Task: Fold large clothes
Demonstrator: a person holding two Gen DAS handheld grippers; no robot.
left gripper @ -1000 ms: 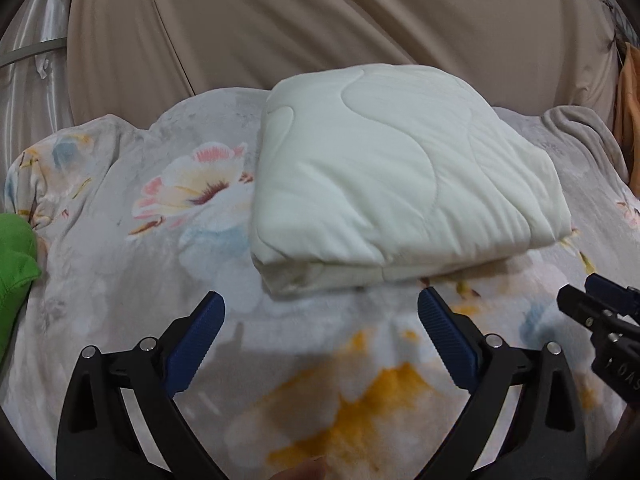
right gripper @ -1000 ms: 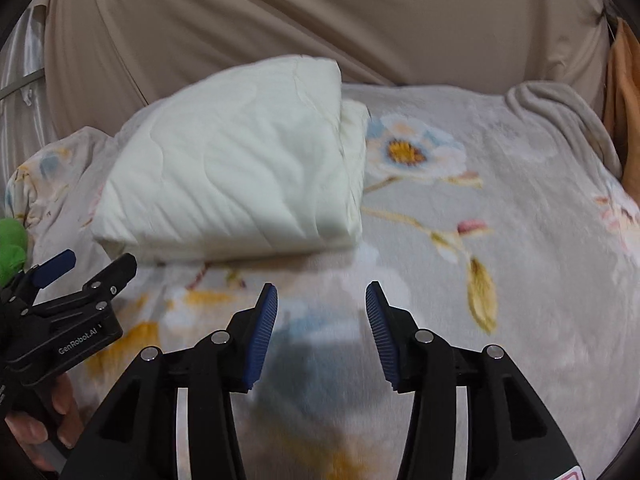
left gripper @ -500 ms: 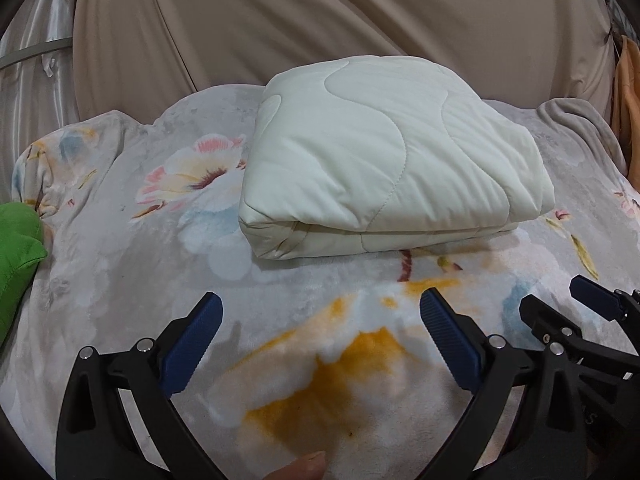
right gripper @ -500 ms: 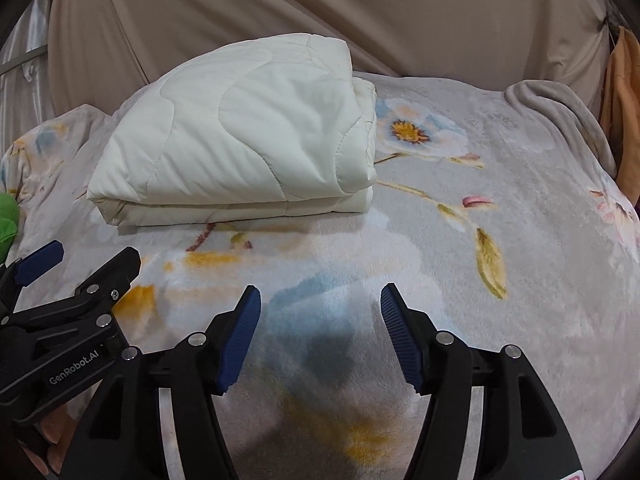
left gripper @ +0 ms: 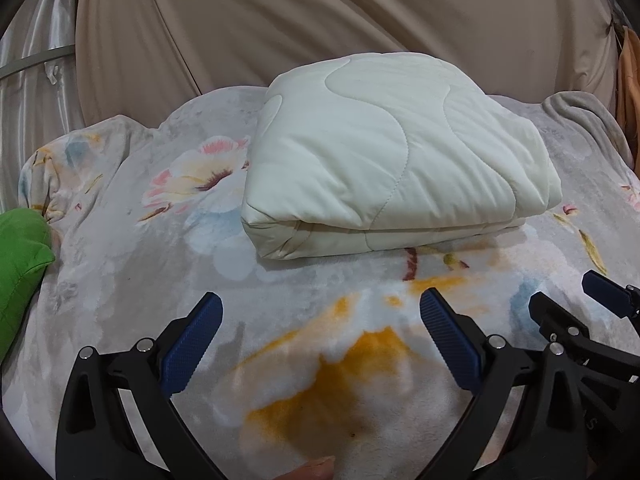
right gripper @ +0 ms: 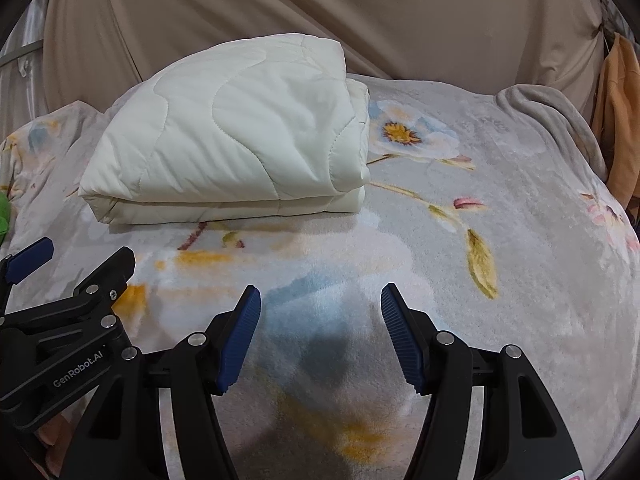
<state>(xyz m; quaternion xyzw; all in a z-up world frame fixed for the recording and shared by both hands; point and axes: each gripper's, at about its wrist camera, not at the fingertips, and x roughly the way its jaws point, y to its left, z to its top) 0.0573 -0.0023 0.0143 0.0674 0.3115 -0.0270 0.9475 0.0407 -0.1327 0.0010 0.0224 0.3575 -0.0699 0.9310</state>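
Observation:
A cream quilted blanket (left gripper: 396, 152) lies folded into a thick rectangular bundle on the floral bed cover (left gripper: 320, 360). It also shows in the right wrist view (right gripper: 232, 136), at the upper left. My left gripper (left gripper: 320, 316) is open and empty, held back from the bundle's near edge. My right gripper (right gripper: 320, 304) is open and empty, to the right of the bundle and nearer than it. Each gripper shows at the edge of the other's view: the right one (left gripper: 580, 312) and the left one (right gripper: 76, 264).
A green cloth (left gripper: 20, 256) lies at the left edge of the bed. A beige curtain (left gripper: 320, 20) hangs behind the bed. A grey blanket fold (right gripper: 552, 120) and an orange garment (right gripper: 616, 112) are at the far right.
Both grippers have drawn back from the folded blanket, which now sits farther away and settled. The right gripper's jaws have opened wider.

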